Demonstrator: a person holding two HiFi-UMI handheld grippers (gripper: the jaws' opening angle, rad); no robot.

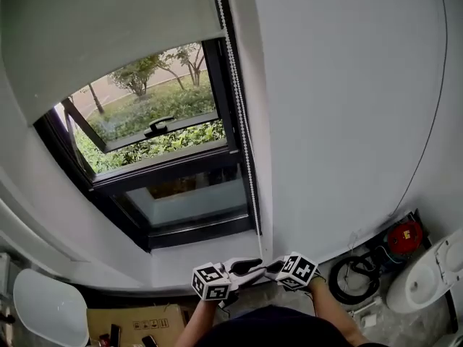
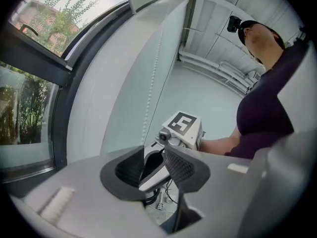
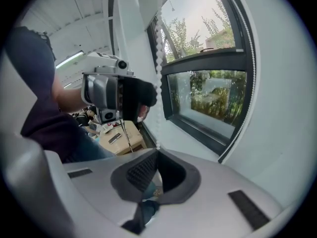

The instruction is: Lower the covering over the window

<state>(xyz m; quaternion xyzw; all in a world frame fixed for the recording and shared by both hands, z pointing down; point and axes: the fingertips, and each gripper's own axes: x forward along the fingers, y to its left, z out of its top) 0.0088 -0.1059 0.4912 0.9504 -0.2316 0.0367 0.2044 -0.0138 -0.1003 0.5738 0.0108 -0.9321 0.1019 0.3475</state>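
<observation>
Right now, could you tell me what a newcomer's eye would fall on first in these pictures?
The big window with green trees outside draws the eye first, its pale blind covering only the top part. Next comes the white bead chain hanging down the window's right side. At its lower end the right claw is shut on the chain, with the left claw open beside it.

Top of blind (image 1: 108, 27) out of view

Left claw (image 2: 154, 166) nearly level, jaws wide apart; right claw (image 3: 157, 155) tilted downward, jaws tight together.
</observation>
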